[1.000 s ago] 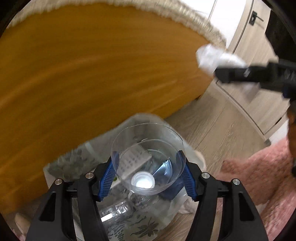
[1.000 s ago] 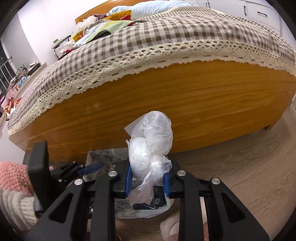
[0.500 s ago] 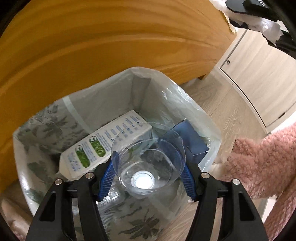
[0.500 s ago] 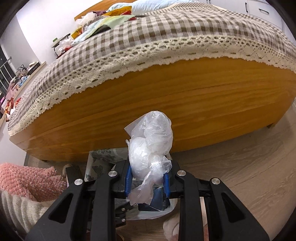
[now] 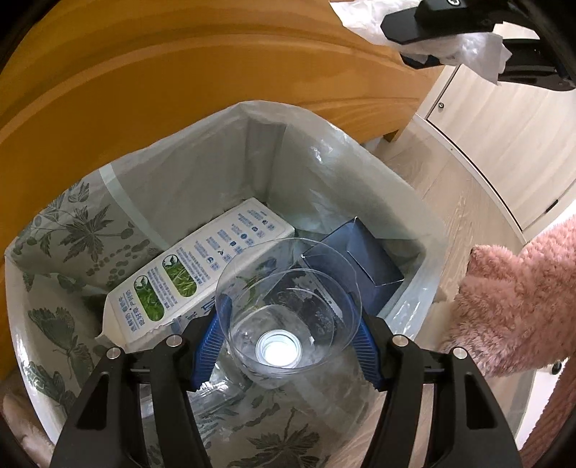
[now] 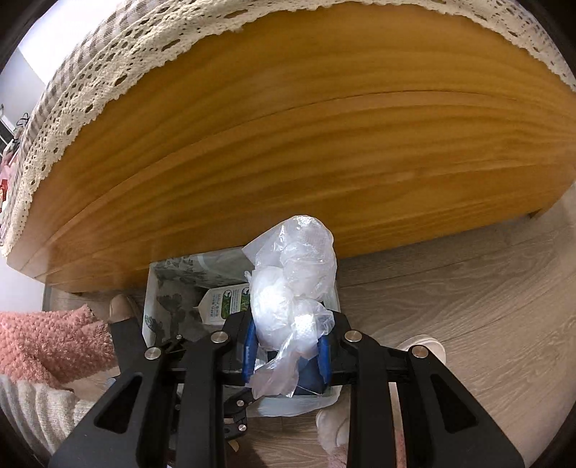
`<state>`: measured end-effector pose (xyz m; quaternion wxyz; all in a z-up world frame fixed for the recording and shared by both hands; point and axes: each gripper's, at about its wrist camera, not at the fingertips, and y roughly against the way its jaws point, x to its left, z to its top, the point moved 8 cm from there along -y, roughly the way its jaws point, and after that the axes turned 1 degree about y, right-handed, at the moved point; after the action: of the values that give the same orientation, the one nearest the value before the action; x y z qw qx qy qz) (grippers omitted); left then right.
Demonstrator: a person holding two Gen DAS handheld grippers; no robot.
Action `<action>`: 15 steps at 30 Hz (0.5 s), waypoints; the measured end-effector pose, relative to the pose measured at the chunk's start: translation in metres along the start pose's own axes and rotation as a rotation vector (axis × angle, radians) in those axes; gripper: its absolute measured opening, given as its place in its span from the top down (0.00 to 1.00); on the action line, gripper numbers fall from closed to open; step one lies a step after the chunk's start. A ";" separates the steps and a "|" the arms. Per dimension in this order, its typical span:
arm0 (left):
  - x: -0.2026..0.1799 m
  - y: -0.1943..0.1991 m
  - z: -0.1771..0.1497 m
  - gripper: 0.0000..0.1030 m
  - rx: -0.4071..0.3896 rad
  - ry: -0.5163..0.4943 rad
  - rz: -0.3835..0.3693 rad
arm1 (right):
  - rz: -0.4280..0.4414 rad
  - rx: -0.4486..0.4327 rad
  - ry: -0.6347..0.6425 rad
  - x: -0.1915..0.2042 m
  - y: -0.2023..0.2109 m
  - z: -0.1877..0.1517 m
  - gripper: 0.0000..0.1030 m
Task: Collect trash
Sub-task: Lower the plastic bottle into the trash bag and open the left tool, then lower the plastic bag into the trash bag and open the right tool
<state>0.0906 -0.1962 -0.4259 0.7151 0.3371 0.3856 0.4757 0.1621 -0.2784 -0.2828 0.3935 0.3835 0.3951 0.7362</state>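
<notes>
My left gripper (image 5: 288,342) is shut on a clear plastic cup (image 5: 288,316) and holds it over the open trash bin (image 5: 108,201), which has a leaf-patterned liner. Inside the bin lie a white carton (image 5: 201,266) and a dark blue box (image 5: 363,262). My right gripper (image 6: 288,345) is shut on a crumpled clear plastic bag (image 6: 291,280) and hangs above the bin (image 6: 169,288). It also shows in the left wrist view (image 5: 446,32), high at the top right.
The wooden bed frame (image 6: 288,144) with a lace-edged checked cover (image 6: 72,90) stands right behind the bin. A pale cabinet (image 5: 504,144) is to the right. Pink fluffy sleeves (image 5: 518,306) and slippers (image 6: 421,345) are close by on the wood floor.
My left gripper tipped down and moved over the bin, so its inside now fills the view. My right gripper came lower and nearer the bin, the bag still in it.
</notes>
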 end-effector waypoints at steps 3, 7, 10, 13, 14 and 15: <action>-0.001 -0.003 -0.003 0.37 0.022 0.001 -0.023 | -0.001 0.004 0.010 0.003 0.000 -0.001 0.74; -0.002 -0.004 -0.007 0.30 0.048 -0.016 -0.034 | -0.001 0.028 0.014 0.004 -0.004 -0.002 0.74; 0.001 -0.003 -0.010 0.28 0.066 0.000 -0.029 | 0.006 0.046 0.011 0.005 -0.007 -0.004 0.74; 0.007 0.003 -0.012 0.28 0.091 0.033 -0.026 | 0.014 0.067 0.012 0.005 -0.010 -0.005 0.74; 0.010 0.005 -0.013 0.28 0.092 0.047 -0.025 | 0.017 0.076 0.014 0.005 -0.013 -0.006 0.74; 0.014 0.009 -0.012 0.28 0.089 0.065 -0.022 | 0.017 0.085 0.016 0.007 -0.016 -0.007 0.74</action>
<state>0.0798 -0.1792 -0.4273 0.6916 0.3486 0.4331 0.4611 0.1575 -0.2687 -0.2978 0.3672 0.3974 0.4259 0.7252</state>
